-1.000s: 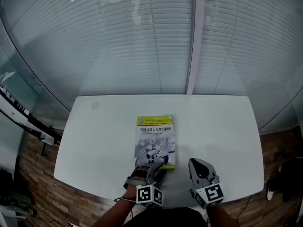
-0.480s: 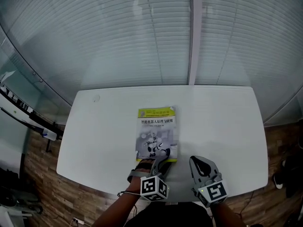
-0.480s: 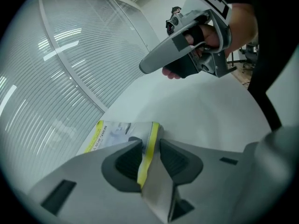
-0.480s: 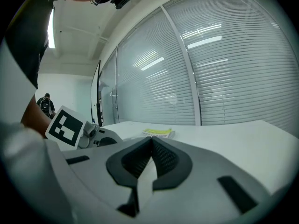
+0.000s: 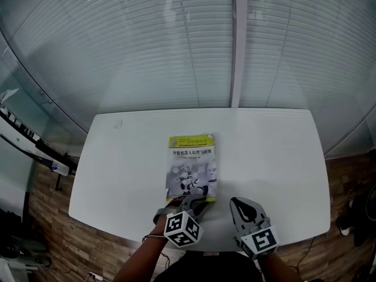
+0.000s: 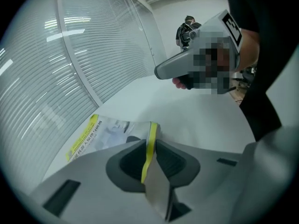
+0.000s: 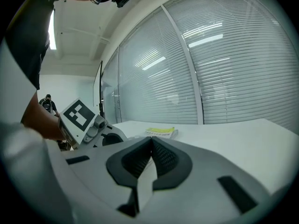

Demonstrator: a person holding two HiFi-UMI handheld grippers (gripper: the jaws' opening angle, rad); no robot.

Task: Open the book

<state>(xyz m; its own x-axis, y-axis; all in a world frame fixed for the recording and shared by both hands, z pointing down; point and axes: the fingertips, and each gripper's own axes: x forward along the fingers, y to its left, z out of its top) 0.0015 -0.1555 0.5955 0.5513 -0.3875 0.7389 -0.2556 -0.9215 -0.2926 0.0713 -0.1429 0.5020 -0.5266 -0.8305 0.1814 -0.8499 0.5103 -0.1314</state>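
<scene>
book [image 5: 191, 166]: flat on table [image 5: 270, 151], near its front edge
left gripper [image 6: 150, 143]: your jaws just closed further, pinching the book's near edge
right gripper [image 7: 152, 146]: yours clenched, empty, beside book

Glossy paper book [image 5: 192, 168] — table [image 5: 270, 151] seemingly matt.

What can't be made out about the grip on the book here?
Left gripper view: left gripper has just been closing with the book corner between its fingers; cover alone or pages too, the fingers hide.
Head view: that gripper covers the book's gripped corner.
Right gripper view: book too small, title unreadable.
</scene>
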